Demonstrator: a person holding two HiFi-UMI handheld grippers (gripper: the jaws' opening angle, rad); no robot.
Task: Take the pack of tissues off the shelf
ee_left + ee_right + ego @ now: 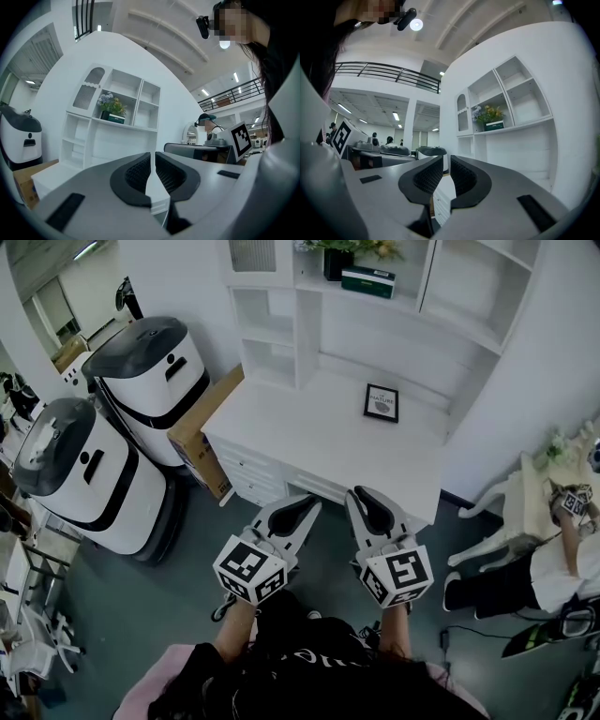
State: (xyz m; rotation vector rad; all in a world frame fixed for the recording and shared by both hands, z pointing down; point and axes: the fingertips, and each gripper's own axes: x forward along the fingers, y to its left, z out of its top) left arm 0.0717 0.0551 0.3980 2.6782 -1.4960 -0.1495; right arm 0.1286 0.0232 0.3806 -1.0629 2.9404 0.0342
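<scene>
Holding both grippers level in front of the white desk [309, 423], short of its front edge.

Left gripper [302, 507]: jaws together, nothing between the pads; its own view confirms this, with only a thin slit between the black pads [136, 174].

Right gripper [367, 500]: jaws likewise together and empty; in its own view the ribbed pads [461, 176] nearly meet.

Pack of tissues [367, 280]: dark green, lying flat on the upper shelf [417, 307] of the hutch above the desk, just beside a dark plant pot [337, 262] holding flowers. It is well apart from both grippers. The left gripper view shows it [116, 120] at the foot of the flowers; the right gripper view shows it [494, 125] in the same compartment.

Desk top: a small black picture frame [381, 402] stands near the back right.

Left of desk: a brown cardboard box [201, 432] leans against its side, with two white-and-black machines [148, 381] beyond it.

Right edge of the head view: another person's sleeve and arm [572, 549] beside a white chair [502, 517].
</scene>
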